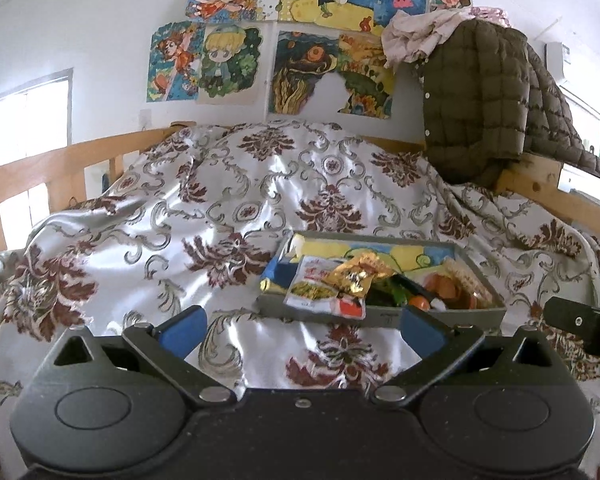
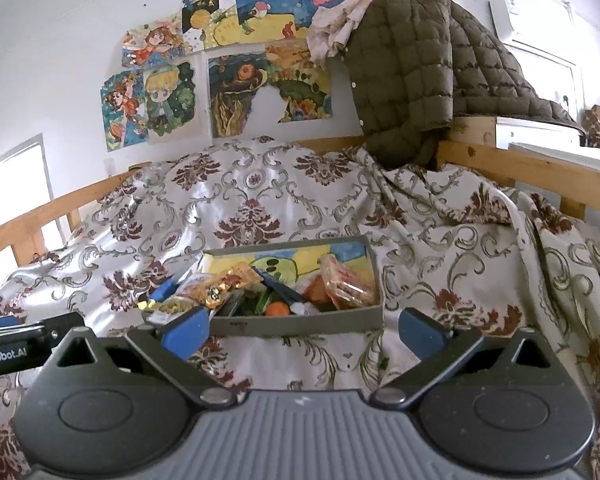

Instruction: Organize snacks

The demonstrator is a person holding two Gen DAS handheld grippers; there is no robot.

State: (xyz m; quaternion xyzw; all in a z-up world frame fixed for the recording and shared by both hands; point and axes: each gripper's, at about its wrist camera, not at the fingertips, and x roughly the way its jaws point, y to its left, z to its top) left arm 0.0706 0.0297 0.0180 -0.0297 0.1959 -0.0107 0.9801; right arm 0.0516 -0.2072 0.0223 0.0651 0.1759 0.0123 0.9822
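Grey shallow cardboard tray [image 1: 452, 314] heaped with bright foil snack packets [image 1: 358, 274] rests on the damask-covered bed [image 1: 228, 216], at twelve o'clock beyond the spread, empty left tool [image 1: 302, 330] and right tool [image 2: 302, 330].

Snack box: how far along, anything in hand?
Mostly done, it seems: the grey box on the bedspread already holds the packets. The left hand-held gripper and right hand-held gripper are both open and empty. Possibly left: the white packet overhangs the box's front rim.
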